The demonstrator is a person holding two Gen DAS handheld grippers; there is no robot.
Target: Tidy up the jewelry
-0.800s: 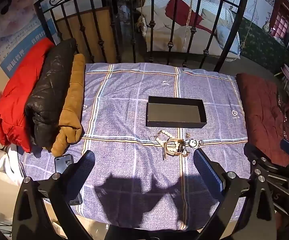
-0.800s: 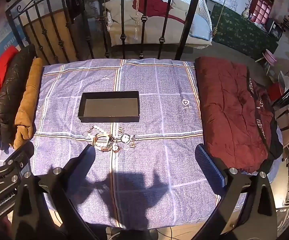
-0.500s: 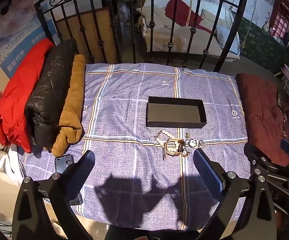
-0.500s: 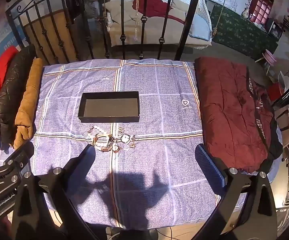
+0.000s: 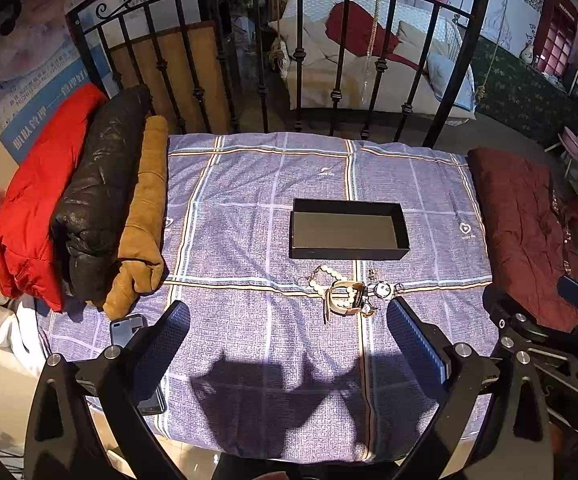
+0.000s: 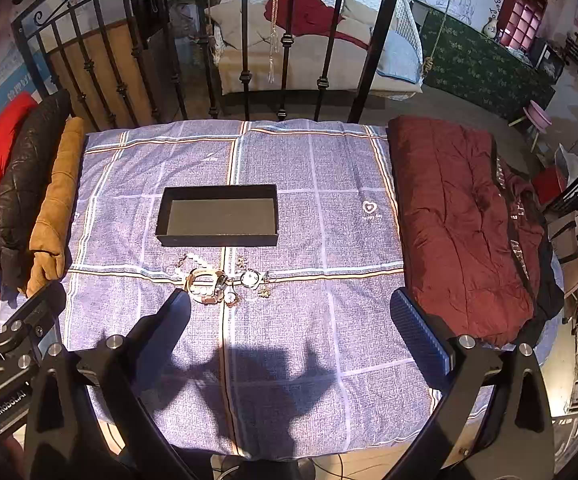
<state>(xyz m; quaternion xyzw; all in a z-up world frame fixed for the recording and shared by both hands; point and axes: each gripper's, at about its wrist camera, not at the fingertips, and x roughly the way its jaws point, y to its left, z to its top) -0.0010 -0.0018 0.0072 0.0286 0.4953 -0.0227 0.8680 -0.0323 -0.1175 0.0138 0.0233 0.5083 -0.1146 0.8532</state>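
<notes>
Checked purple-blue bedsheet point(image 5: 249, 208) covers the work surface, backed by a black iron bed rail point(image 5: 301, 56); folded jackets in red point(image 5: 37, 200), black point(image 5: 97, 200) and tan point(image 5: 145, 220) sit along one edge, a maroon quilted jacket point(image 6: 461, 220) along the other, and a phone point(image 5: 127, 326) lies near the tan one. Open black box point(image 5: 347, 232) sits mid-sheet, interior bare as far as can be seen. Jewelry pile point(image 5: 349, 294) lies just in front of the box, apart from its near wall: pearl strand, a gold-toned watch or bangle, a small round watch face, some fine chain; individual pieces too tangled to separate by eye. Left gripper point(image 5: 287, 338) hovers above the sheet, fingers spread wide, nothing between them; its right finger tip is near the pile. Right gripper point(image 6: 289, 320) likewise spread wide and empty, its left finger tip just beside the pile. Compared with the frames from under a second ago, nothing has shifted: box, pile and both grippers sit in the same places. Judgement: task not yet begun, all pieces outside the box; the first pick needs one gripper to descend on a single item at the pile's edge.
</notes>
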